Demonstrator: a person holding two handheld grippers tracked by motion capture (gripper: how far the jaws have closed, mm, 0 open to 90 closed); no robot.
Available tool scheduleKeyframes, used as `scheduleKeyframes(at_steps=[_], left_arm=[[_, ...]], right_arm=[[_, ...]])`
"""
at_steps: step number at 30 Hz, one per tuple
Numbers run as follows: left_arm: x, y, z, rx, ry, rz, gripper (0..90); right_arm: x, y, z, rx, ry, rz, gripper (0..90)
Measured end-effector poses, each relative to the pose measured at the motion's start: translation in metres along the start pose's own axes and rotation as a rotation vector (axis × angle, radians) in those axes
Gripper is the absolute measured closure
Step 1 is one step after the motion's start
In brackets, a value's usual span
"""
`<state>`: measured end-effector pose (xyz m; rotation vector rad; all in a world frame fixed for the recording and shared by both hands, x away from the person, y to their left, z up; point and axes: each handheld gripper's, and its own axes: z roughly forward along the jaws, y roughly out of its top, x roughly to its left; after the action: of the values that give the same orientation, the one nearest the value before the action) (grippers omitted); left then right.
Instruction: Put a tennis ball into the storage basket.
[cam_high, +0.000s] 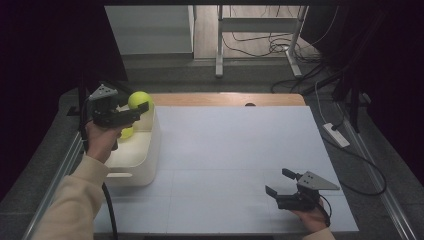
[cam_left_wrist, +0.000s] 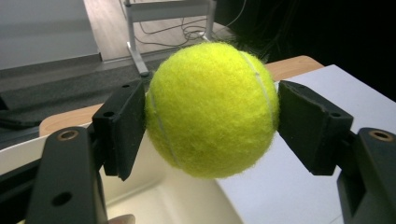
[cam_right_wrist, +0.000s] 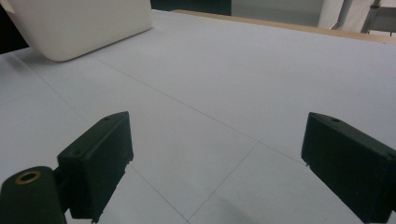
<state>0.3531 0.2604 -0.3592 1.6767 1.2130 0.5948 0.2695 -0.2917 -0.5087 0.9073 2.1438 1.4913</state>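
Note:
A yellow-green tennis ball (cam_left_wrist: 212, 109) sits between the two black jaws of my left gripper (cam_left_wrist: 210, 121), which is shut on it. In the high view that ball (cam_high: 138, 99) hangs over the far end of a white bin (cam_high: 150, 150) at the table's left, with the left gripper (cam_high: 131, 111) around it. A second tennis ball (cam_high: 127, 132) lies inside the bin, partly hidden by the hand. My right gripper (cam_high: 277, 183) rests low at the front right of the white table top, open, with nothing between its jaws (cam_right_wrist: 215, 158).
The white bin (cam_right_wrist: 79, 25) stands at the table's left edge. A wooden strip (cam_high: 225, 99) runs along the table's far edge. Beyond it are metal desk legs (cam_high: 219, 45) and loose cables (cam_high: 270, 47) on the floor. A power strip (cam_high: 336, 134) lies right of the table.

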Motion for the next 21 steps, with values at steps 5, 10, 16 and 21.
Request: scheduleKeyframes(at_steps=[5,10,16,21], left_arm=[[0.007,-0.002,-0.001,0.006,0.021,-0.010,27.7],[0.014,-0.004,0.001,0.023,0.040,-0.023,27.7],[0.018,-0.007,0.006,0.046,0.058,-0.021,27.6],[0.020,-0.008,0.009,0.054,0.061,-0.024,27.7]], right_arm=[[0.000,0.000,0.000,0.000,0.000,-0.001,9.1],[0.000,0.000,0.000,0.000,-0.002,-0.002,9.1],[0.000,0.000,0.000,0.000,-0.002,-0.001,9.1],[0.000,0.000,0.000,0.001,-0.002,-0.001,9.2]])
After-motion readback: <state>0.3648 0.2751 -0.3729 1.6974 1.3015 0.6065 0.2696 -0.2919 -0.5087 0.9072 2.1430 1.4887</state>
